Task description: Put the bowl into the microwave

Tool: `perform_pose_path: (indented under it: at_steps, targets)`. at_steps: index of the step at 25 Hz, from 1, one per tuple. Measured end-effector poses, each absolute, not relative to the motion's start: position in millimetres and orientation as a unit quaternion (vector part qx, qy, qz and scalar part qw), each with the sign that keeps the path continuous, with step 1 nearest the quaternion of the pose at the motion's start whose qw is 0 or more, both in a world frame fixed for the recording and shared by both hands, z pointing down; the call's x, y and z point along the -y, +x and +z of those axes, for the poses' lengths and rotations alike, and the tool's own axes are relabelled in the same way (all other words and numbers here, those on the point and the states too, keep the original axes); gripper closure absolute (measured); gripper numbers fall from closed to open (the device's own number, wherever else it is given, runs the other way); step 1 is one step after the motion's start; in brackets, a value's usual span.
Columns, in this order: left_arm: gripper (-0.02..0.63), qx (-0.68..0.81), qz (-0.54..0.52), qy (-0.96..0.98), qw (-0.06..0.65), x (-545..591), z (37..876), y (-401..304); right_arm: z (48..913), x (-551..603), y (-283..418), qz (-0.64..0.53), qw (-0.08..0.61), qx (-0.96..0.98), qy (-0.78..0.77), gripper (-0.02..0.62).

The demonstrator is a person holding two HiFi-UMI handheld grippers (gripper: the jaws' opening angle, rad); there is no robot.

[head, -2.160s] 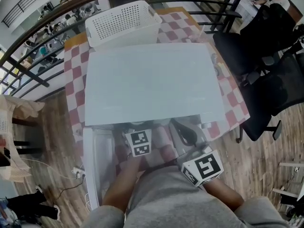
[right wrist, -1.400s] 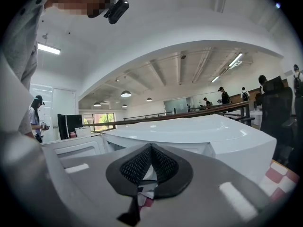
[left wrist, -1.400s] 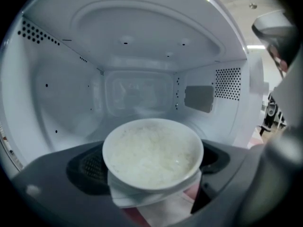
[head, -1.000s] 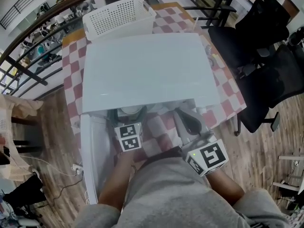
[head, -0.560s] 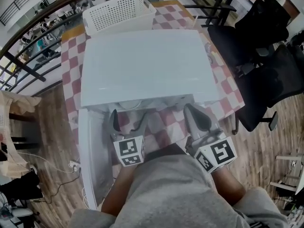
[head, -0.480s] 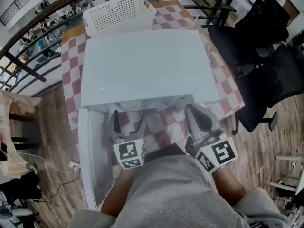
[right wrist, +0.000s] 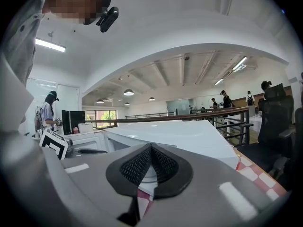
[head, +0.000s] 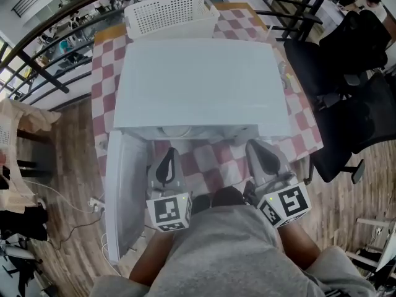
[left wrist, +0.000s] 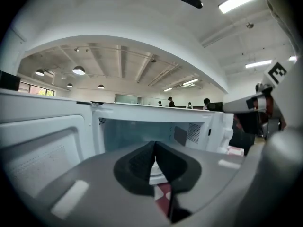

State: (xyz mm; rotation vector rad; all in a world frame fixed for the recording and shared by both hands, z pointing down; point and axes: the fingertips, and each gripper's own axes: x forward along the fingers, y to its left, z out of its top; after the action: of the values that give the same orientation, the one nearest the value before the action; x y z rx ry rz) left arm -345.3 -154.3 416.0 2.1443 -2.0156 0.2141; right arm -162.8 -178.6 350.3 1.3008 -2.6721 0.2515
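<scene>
From above, the white microwave (head: 198, 85) stands on a red-checked table, its door (head: 124, 190) swung open to the left. The white bowl (head: 179, 130) sits inside the cavity; only its front rim shows under the top's edge. My left gripper (head: 167, 159) is in front of the opening, clear of the bowl, jaws shut and empty. In the left gripper view the shut left gripper (left wrist: 155, 157) faces the open cavity (left wrist: 151, 126). My right gripper (head: 261, 156) hangs shut and empty before the microwave's right front; the right gripper view shows that gripper (right wrist: 150, 159) shut.
A white perforated basket (head: 170, 11) stands behind the microwave. Black office chairs (head: 352, 104) crowd the table's right side. A dark railing (head: 55, 36) runs behind the table. The open door blocks the left front, and wooden floor lies beyond it.
The left gripper drew back from the microwave's mouth, leaving the bowl inside, and its jaws went from wide open to shut. The right gripper stayed shut and shifted slightly back.
</scene>
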Motion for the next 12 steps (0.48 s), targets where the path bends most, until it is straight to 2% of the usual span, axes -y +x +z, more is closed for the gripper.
perform_pose_path:
  at_steps: [12]
  targets:
    - [0.595,0.726,0.069,0.678,0.088,105.0,385.9,-296.3,344.2,159.3,-113.5,0.078,0.086,0.923,0.366,0.598]
